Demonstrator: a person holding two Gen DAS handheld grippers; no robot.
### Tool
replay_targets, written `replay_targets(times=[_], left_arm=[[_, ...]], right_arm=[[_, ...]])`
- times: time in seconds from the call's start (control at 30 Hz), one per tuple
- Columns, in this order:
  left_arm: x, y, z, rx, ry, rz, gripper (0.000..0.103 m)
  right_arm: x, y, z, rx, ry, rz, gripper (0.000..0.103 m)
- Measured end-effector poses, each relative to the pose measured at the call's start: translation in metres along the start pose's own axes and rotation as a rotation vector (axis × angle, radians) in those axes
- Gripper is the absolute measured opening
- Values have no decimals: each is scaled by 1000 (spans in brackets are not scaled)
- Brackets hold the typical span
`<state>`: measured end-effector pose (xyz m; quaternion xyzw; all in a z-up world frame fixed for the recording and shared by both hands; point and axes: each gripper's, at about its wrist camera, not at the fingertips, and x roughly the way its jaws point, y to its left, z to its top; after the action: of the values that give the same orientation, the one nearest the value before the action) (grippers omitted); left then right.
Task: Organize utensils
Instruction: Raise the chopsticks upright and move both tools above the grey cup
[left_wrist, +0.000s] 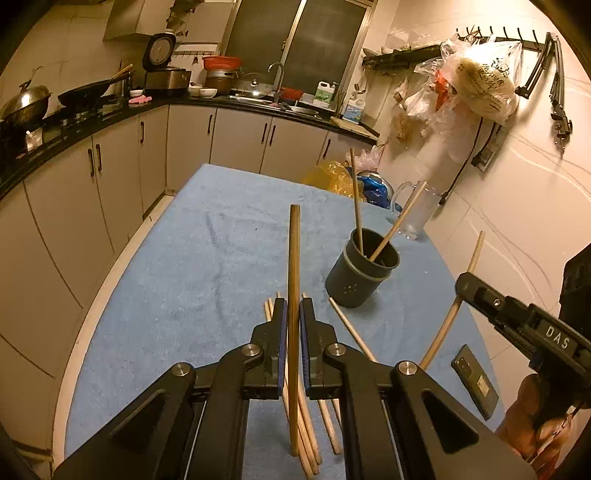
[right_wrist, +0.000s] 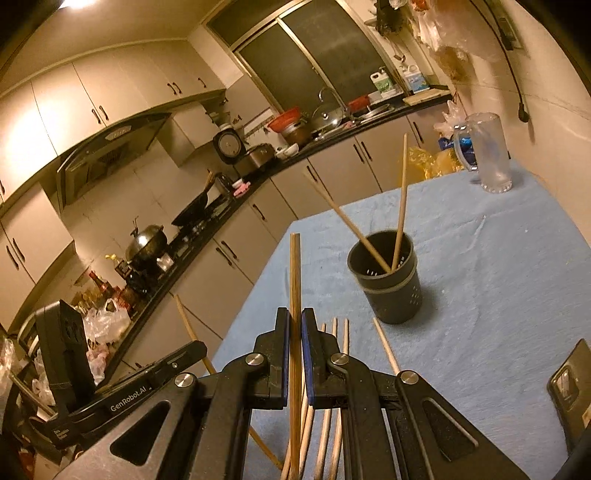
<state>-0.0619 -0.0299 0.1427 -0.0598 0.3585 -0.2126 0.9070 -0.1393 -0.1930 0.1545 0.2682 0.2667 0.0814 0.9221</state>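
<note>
A dark grey utensil holder (left_wrist: 361, 275) (right_wrist: 388, 280) stands on the blue cloth with two wooden chopsticks (left_wrist: 356, 206) (right_wrist: 400, 206) leaning in it. My left gripper (left_wrist: 293, 306) is shut on one wooden chopstick (left_wrist: 294, 258), held upright above the cloth, left of the holder. My right gripper (right_wrist: 295, 317) is shut on another chopstick (right_wrist: 295, 273), also upright; in the left wrist view it enters from the right (left_wrist: 466, 283) with its chopstick (left_wrist: 447, 321) slanting. Several loose chopsticks (left_wrist: 349, 328) (right_wrist: 334, 369) lie on the cloth beneath both grippers.
The blue-clothed table (left_wrist: 207, 236) (right_wrist: 498, 266) carries a clear plastic jug (left_wrist: 417, 208) (right_wrist: 487, 155) at the far right and a dark phone (left_wrist: 475, 380) (right_wrist: 570, 387) near the right edge. Bags (left_wrist: 332, 177) sit at the far end. Kitchen counters (left_wrist: 92, 114) run to the left.
</note>
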Motion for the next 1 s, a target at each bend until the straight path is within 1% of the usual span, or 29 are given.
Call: replay_targets(times=[0.17, 0.43, 0.6, 0.83, 1.0], left_arm=[[-3, -6, 12, 3, -10, -22, 6], [-2, -27, 44, 24, -28, -55, 6], [0, -41, 63, 43, -42, -59, 6], [-1, -60, 96, 65, -77, -75, 6], [0, -73, 122, 70, -105, -85, 6]], right_arm=[[-14, -12, 12, 30, -44, -3, 7], [-33, -35, 33, 89, -96, -9, 7], [-45, -46, 48, 112, -133, -15, 7], [-58, -51, 73, 116, -189, -34, 7], [-59, -53, 92, 117, -221, -50, 7]])
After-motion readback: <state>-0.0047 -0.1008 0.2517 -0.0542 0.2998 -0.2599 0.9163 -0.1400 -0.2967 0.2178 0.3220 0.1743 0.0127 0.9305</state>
